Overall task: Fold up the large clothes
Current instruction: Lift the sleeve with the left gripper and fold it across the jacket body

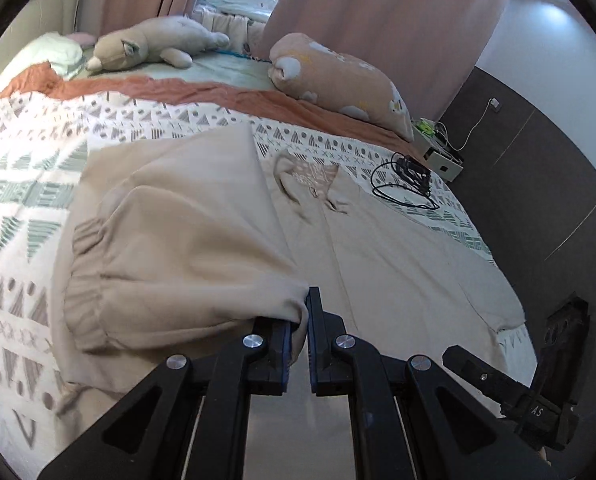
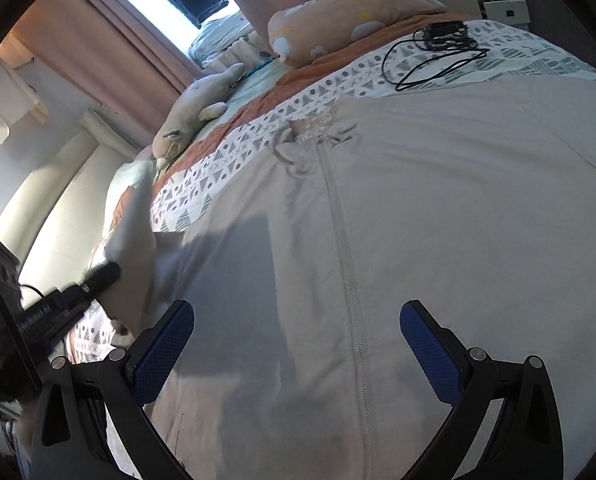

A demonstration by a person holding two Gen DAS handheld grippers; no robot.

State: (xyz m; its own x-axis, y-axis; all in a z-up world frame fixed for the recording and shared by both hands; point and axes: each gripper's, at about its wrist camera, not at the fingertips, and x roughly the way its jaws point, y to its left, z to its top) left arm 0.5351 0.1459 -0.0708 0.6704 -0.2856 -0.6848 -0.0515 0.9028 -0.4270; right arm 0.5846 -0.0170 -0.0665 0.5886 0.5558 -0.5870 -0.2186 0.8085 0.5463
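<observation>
A large beige zip-front jacket (image 1: 378,240) lies spread on the bed, collar toward the pillows. My left gripper (image 1: 298,326) is shut on the jacket's left side fabric and holds it lifted and folded over toward the middle; the sleeve with its gathered cuff (image 1: 86,292) hangs to the left. In the right wrist view the jacket (image 2: 438,220) fills the frame with its zipper (image 2: 348,272) running down the middle. My right gripper (image 2: 296,344) is open and empty just above the jacket's lower part. The right gripper also shows at the left wrist view's lower right (image 1: 538,396).
The bed has a patterned white quilt (image 1: 26,184) with an orange band. A plush toy (image 1: 154,44) and a peach pillow (image 1: 338,80) lie at the head. A black cable bundle (image 1: 408,178) lies near the jacket's collar. A nightstand (image 1: 442,156) stands past the bed.
</observation>
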